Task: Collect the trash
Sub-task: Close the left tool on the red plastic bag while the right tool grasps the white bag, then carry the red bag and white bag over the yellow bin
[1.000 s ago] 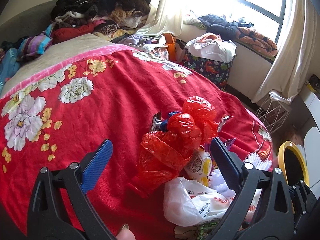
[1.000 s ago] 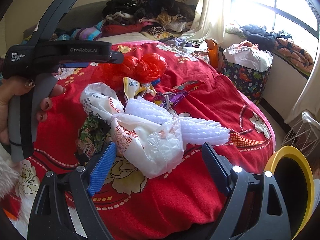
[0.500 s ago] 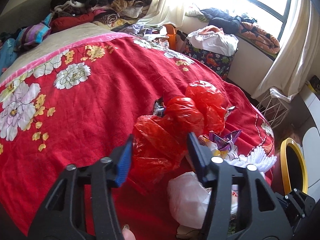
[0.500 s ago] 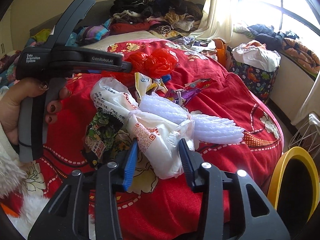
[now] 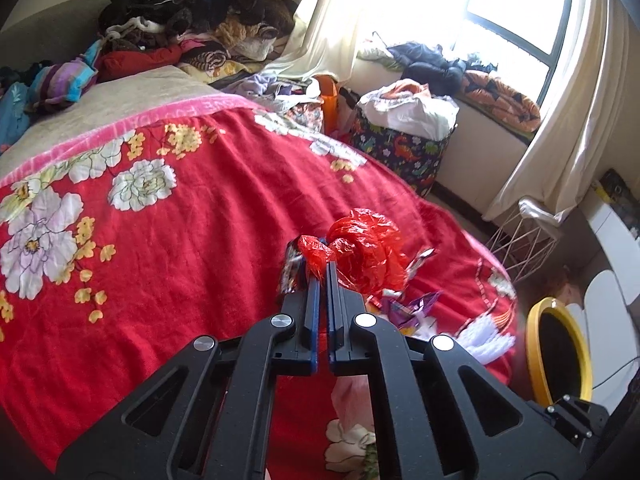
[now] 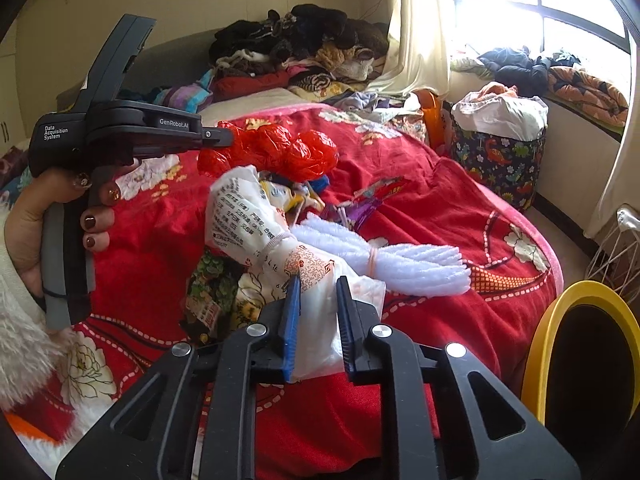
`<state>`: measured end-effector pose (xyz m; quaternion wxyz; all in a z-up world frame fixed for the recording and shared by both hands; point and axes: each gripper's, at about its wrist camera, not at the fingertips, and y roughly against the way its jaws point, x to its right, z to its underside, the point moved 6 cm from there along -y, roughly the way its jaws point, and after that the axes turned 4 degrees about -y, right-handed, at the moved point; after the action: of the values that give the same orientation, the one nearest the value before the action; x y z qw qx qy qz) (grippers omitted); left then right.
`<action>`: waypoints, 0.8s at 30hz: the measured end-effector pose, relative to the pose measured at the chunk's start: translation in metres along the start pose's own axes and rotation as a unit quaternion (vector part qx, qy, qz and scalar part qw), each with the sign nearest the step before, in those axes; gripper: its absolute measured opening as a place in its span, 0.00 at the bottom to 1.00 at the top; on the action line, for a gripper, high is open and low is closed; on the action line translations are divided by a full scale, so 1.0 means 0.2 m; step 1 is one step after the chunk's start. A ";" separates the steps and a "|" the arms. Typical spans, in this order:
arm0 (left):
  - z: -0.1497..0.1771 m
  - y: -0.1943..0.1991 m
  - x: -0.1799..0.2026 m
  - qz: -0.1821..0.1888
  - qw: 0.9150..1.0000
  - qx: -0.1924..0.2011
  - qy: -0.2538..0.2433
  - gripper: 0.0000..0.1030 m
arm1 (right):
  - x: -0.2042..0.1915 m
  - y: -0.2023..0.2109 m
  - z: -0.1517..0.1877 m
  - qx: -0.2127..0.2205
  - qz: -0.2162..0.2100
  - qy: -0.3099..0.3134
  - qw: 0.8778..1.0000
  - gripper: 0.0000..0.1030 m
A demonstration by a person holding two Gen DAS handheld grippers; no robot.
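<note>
On the red flowered blanket (image 5: 192, 240) lies a heap of trash. My left gripper (image 5: 323, 270) is shut on a crumpled red plastic bag (image 5: 368, 256), which hangs lifted off the blanket; the right wrist view shows the same red plastic bag (image 6: 280, 152) at the tip of the left gripper (image 6: 218, 136), which a hand holds. My right gripper (image 6: 318, 284) is closing, its pads pinching a white printed plastic bag (image 6: 316, 320). Beside it lie a white foam-net bundle (image 6: 400, 260), a green patterned packet (image 6: 212, 292) and purple and red wrappers (image 6: 372, 196).
A yellow-rimmed bin (image 6: 536, 340) stands by the bed's right edge, also the yellow-rimmed bin (image 5: 536, 344) in the left view. A white wire basket (image 5: 520, 248), a dinosaur-print hamper (image 5: 404, 148) and a clothes pile (image 5: 192, 8) lie beyond.
Both grippers went from wide open to closed, the left on the red bag, the right on the white bag. The red bag has risen off the heap.
</note>
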<state>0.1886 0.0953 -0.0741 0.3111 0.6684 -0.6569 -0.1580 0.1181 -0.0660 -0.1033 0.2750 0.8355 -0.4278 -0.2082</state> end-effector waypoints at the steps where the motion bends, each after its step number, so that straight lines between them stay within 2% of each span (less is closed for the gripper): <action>1: -0.01 0.01 0.01 0.002 1.000 0.004 0.002 0.00 | 0.00 0.01 -0.01 0.005 0.001 0.002 1.000 0.15; 8: -0.11 0.13 0.08 0.023 0.999 0.033 -0.001 0.00 | 0.02 0.12 -0.07 0.038 0.017 0.005 0.999 0.14; 14: -0.17 0.21 0.17 0.041 0.998 0.054 -0.014 0.00 | 0.10 0.21 -0.13 0.063 0.033 -0.019 0.997 0.14; 24: -0.19 0.27 0.31 0.062 0.995 0.066 -0.038 0.00 | 0.26 0.32 -0.16 0.086 0.060 -0.053 0.993 0.14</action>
<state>0.1751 0.0459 0.0014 0.2505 0.6391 -0.7172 -0.1200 0.1263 -0.1319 -0.0436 0.1908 0.8165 -0.5079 -0.1975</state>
